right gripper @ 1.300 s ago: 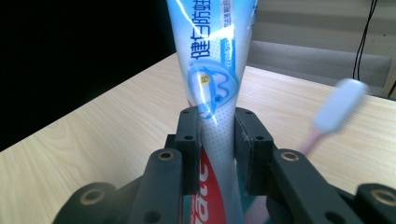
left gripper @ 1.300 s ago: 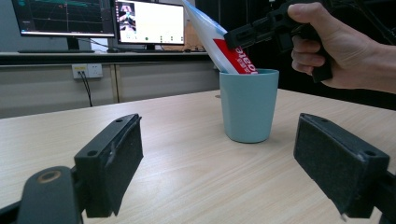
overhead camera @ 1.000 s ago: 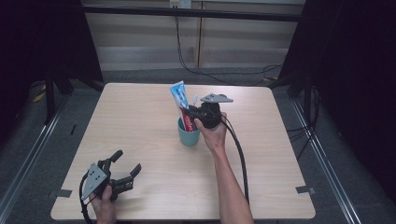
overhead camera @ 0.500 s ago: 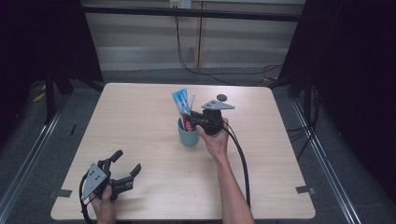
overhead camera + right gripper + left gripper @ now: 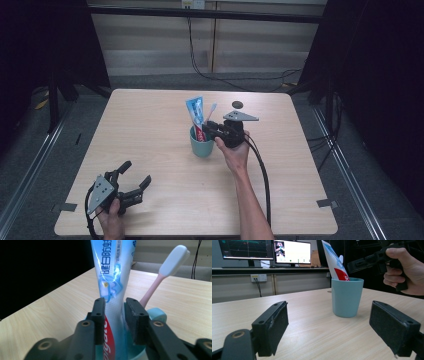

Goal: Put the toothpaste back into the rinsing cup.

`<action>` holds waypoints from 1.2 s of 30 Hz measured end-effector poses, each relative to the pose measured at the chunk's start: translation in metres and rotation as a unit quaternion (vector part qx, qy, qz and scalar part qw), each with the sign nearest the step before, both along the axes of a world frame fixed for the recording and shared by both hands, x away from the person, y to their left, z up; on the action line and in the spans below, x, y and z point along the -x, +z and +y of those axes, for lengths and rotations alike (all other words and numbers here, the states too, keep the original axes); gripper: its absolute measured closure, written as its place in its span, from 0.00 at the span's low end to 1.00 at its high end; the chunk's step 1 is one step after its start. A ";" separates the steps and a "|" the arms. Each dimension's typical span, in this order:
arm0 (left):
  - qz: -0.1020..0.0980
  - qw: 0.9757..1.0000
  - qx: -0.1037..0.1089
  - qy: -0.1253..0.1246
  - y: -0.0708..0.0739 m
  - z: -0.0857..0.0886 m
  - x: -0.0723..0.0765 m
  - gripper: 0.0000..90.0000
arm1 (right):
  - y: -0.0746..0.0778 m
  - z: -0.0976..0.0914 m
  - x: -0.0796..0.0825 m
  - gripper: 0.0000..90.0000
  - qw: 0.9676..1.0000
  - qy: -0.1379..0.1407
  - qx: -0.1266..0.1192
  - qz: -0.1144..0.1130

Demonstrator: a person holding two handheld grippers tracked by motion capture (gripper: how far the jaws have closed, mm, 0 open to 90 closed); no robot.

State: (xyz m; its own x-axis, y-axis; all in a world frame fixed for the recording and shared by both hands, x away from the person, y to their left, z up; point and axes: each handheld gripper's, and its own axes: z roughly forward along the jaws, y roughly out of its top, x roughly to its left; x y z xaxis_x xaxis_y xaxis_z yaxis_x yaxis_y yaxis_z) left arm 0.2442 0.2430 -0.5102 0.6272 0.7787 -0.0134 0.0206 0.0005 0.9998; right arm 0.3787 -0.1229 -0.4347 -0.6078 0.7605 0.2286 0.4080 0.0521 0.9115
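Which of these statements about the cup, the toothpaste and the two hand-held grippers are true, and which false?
1. The toothpaste tube stands in the teal cup. True.
2. The toothbrush lies flat on the table. False: it stands in the cup.
3. The right gripper has the tube between its jaws. True.
4. The left gripper holds the cup. False: it is open, apart from the cup.
5. The cup lies tipped over. False: it stands upright.

Toothpaste tube: Chinese chars "健白防蛀"; red band, part "…gate" logo.
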 end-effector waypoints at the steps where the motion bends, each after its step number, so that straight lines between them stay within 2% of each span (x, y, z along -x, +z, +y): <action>1: 0.000 1.000 0.000 0.000 0.000 0.000 0.000 0.17 | 0.000 -0.001 0.001 0.72 1.000 -0.003 0.002 0.000; 5: 0.000 1.000 0.000 0.000 0.000 0.000 0.000 0.17 | 0.005 -0.002 0.008 0.60 1.000 -0.014 -0.003 -0.007; 7: 0.000 1.000 0.000 0.001 0.000 0.000 0.000 0.17 | 0.007 -0.003 0.012 0.54 1.000 -0.017 0.003 -0.011; 14: 0.000 1.000 -0.002 0.002 0.000 0.000 0.000 0.17 | 0.012 -0.019 0.025 0.28 0.999 -0.043 -0.002 -0.002; 22: 0.000 1.000 -0.006 0.009 0.000 0.000 0.000 0.17 | 0.008 -0.042 0.042 0.21 0.998 -0.069 -0.006 -0.003; 23: 0.002 1.000 0.002 0.013 0.000 -0.001 -0.001 0.17 | 0.007 -0.045 0.043 0.21 0.997 -0.071 -0.005 -0.005; 25: 0.004 1.000 0.002 0.016 0.000 -0.001 -0.001 0.17 | 0.007 -0.051 0.047 0.19 0.997 -0.074 -0.018 -0.010; 27: 0.002 1.000 0.002 0.016 0.000 -0.001 0.000 0.17 | 0.006 -0.054 0.051 0.17 0.997 -0.080 -0.015 -0.014; 36: 0.002 1.000 0.001 0.016 0.000 -0.001 0.000 0.17 | -0.003 -0.067 0.069 0.16 0.997 -0.079 -0.006 -0.015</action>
State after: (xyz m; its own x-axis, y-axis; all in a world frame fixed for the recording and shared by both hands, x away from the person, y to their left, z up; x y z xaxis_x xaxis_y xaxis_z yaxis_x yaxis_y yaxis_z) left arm 0.2446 0.2422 -0.5100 0.6012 0.7989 -0.0174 0.0248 0.0032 0.9997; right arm 0.3095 -0.1904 -0.4379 -0.4872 0.8446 0.2220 0.3820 -0.0225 0.9239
